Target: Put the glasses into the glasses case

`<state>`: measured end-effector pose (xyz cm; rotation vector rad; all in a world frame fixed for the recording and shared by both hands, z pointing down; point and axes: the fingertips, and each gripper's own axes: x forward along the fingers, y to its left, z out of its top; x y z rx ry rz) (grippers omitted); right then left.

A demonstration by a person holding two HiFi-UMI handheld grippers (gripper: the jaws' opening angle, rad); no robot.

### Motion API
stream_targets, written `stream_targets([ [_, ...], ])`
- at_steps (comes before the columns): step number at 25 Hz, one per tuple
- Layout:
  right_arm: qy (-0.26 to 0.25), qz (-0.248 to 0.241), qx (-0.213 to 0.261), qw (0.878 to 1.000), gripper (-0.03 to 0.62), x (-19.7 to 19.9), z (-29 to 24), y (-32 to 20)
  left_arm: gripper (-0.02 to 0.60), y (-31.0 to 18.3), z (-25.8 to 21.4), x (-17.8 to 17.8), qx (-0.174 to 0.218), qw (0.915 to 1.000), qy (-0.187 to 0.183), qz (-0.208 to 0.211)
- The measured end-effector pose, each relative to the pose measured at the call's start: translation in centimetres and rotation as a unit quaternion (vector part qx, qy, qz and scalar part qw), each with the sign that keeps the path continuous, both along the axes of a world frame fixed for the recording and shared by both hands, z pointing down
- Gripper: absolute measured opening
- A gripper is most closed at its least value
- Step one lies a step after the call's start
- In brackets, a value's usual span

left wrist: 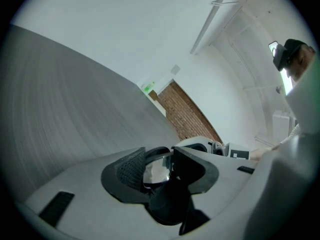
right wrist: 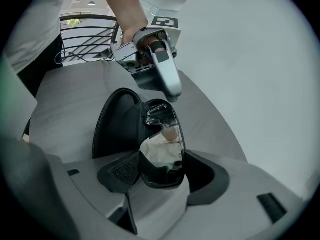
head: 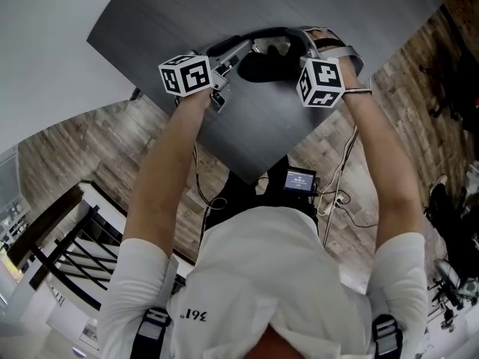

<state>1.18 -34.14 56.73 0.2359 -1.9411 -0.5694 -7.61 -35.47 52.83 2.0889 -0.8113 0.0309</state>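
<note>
Dark sunglasses (head: 271, 47) hang over the open black glasses case (head: 262, 67), which lies on the grey table (head: 247, 133). My left gripper (head: 241, 48) holds one end and my right gripper (head: 301, 42) holds the other. In the right gripper view a lens of the sunglasses (right wrist: 161, 156) fills the gap at my right gripper (right wrist: 160, 171), and the case (right wrist: 117, 126) lies open just to the left. My left gripper (right wrist: 172, 91) meets the glasses' far end. In the left gripper view a lens (left wrist: 156, 171) sits clamped in my left gripper (left wrist: 159, 166).
The table's near corner (head: 251, 178) points toward the person. A small device with a lit screen (head: 300, 179) and cables lie on the wooden floor below. A black railing (head: 67, 253) stands at lower left. A brick wall (left wrist: 187, 116) lies beyond the table.
</note>
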Motion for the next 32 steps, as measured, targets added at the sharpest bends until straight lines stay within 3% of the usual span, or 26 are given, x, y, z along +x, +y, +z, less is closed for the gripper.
stream_targets([
  [3, -0.004, 0.0, 0.0, 1.0, 0.285, 0.2, 0.2, -0.1, 0.175, -1.1, -0.9, -1.9, 0.014, 0.9987, 0.016, -0.045],
  [7, -0.004, -0.001, -0.004, 1.0, 0.285, 0.4, 0.4, -0.3, 0.175, -1.1, 0.8, -4.1, -0.048, 0.9958, 0.038, -0.068],
  [12, -0.002, -0.008, -0.002, 1.0, 0.285, 0.5, 0.1, -0.2, 0.173, 0.1, 2.1, -2.9, -0.099, 0.9922, 0.061, -0.045],
  [22, -0.015, -0.046, 0.018, 0.999, 0.284, -0.3, -0.7, 0.5, 0.173, -1.0, 1.6, -0.8, -0.097, 0.991, 0.091, -0.015],
  [25, -0.004, -0.058, 0.018, 0.998, 0.284, -0.5, -0.3, 0.7, 0.173, -1.0, 1.4, -0.4, -0.092, 0.9921, 0.085, 0.003],
  [32, 0.008, -0.032, 0.007, 0.999, 0.285, -0.5, 0.0, 0.2, 0.173, -1.0, 1.4, -0.4, -0.088, 0.9931, 0.076, 0.015],
])
